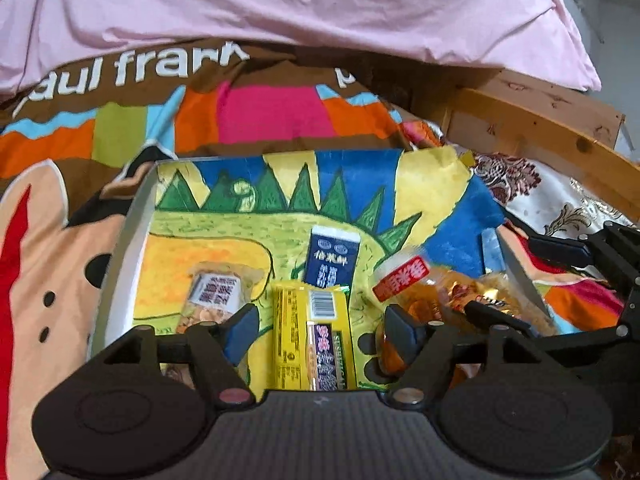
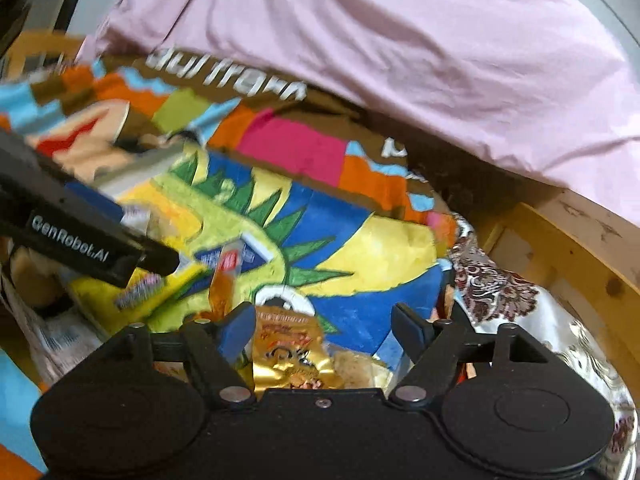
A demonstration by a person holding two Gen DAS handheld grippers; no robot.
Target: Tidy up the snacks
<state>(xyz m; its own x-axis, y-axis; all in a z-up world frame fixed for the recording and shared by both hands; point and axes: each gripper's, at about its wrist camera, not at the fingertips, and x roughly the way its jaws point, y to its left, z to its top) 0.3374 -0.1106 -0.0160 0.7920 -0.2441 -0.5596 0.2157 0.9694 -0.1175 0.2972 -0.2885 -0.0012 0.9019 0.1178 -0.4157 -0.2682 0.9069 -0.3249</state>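
Here, yellow snack bar (image 1: 310,336) between open left claw (image 1: 320,330) fingers

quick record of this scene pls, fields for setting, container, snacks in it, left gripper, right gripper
setting: bed with patterned blanket and pink sheet
container: shallow box with dinosaur drawing inside
snacks in it: yellow pack, navy pack, clear nut pack, red-labelled orange pack, gold pack
left gripper: open, over yellow pack
right gripper: open, over gold pack

Box's (image 1: 120,240) far half free; snack packets (image 1: 312,320) crowd near.
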